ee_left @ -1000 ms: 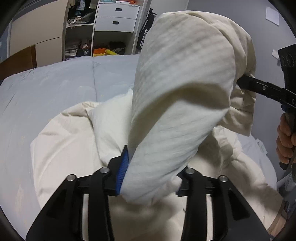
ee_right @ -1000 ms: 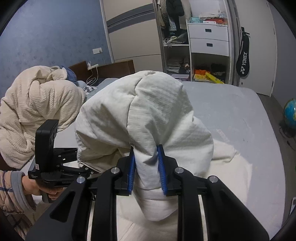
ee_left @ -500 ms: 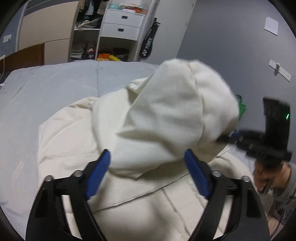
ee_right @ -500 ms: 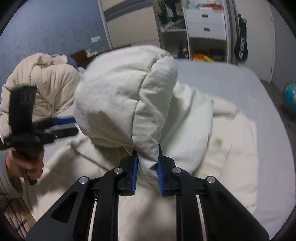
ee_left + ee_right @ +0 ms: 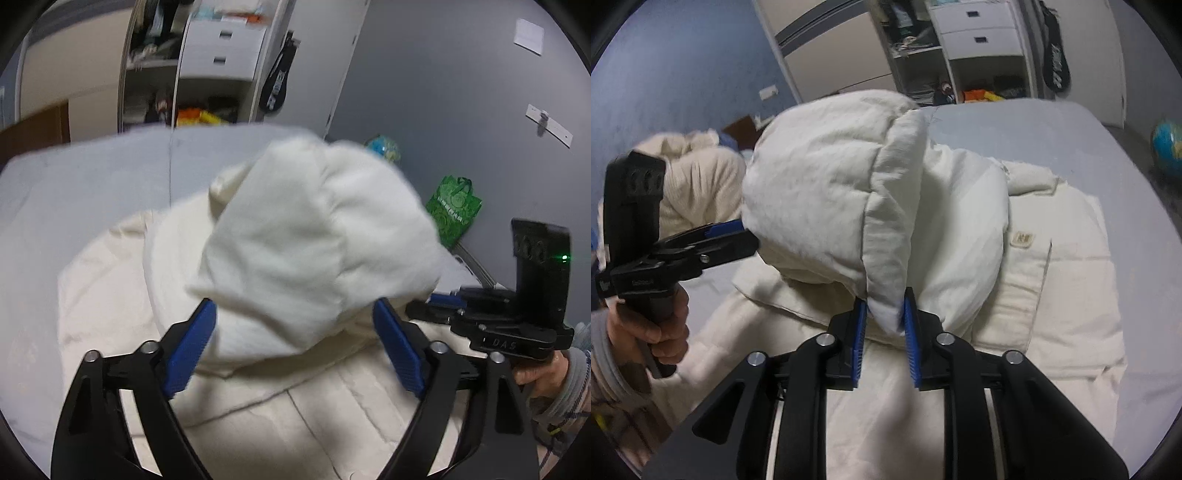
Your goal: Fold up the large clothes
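Right gripper — jaws narrow, clamped on the edge of the cream padded jacket's hood. Left gripper — jaws wide, holding nothing, the hood bulging just ahead between them. Jacket lay lengthwise along the grey bed's near edge, hood raised over the body; right hand alone in control for laying it down.

- The padded jacket lies on the bed, toward its near edge.
- Its hood rises over the body — pinched by the right gripper.
- A heaped blanket sits toward the bed's left edge.
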A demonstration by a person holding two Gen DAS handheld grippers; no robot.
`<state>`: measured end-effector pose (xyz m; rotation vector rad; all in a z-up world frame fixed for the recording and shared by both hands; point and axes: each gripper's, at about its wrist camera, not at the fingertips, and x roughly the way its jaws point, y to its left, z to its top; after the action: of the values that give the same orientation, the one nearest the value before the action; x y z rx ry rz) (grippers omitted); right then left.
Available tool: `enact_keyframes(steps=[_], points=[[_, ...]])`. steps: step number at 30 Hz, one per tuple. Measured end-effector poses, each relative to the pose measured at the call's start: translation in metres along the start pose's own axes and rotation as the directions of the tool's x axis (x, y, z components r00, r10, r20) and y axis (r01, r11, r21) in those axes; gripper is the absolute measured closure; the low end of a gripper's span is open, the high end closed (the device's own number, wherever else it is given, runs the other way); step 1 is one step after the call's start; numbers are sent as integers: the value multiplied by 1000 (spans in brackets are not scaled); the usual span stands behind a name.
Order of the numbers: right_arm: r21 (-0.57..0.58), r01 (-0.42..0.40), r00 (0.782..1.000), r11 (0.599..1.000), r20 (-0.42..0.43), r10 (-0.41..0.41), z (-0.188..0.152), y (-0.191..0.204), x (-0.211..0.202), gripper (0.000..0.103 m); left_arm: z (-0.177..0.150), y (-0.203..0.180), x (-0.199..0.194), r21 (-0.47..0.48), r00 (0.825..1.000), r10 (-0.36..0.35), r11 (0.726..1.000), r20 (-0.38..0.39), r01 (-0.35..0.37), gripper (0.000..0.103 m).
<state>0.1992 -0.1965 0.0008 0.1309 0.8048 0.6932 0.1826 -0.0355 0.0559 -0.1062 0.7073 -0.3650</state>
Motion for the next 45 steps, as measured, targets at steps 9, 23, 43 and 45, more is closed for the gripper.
enact_keyframes(steps=[9, 23, 43, 45], points=[[432, -275, 961, 859, 115, 250, -26, -48, -20, 56, 34, -14, 3, -30, 998, -64, 997, 10, 65, 15], [859, -421, 864, 293, 281, 417, -61, -108, 32, 30, 27, -15, 14, -94, 991, -107, 991, -82, 99, 86], [714, -593, 777, 373, 385, 498, 9, -112, 75, 84, 4, -3, 9, -112, 984, -138, 986, -109, 126, 87], [763, -548, 801, 343, 360, 478, -21, -127, 82, 84, -6, -8, 18, -94, 980, -140, 987, -145, 127, 87]])
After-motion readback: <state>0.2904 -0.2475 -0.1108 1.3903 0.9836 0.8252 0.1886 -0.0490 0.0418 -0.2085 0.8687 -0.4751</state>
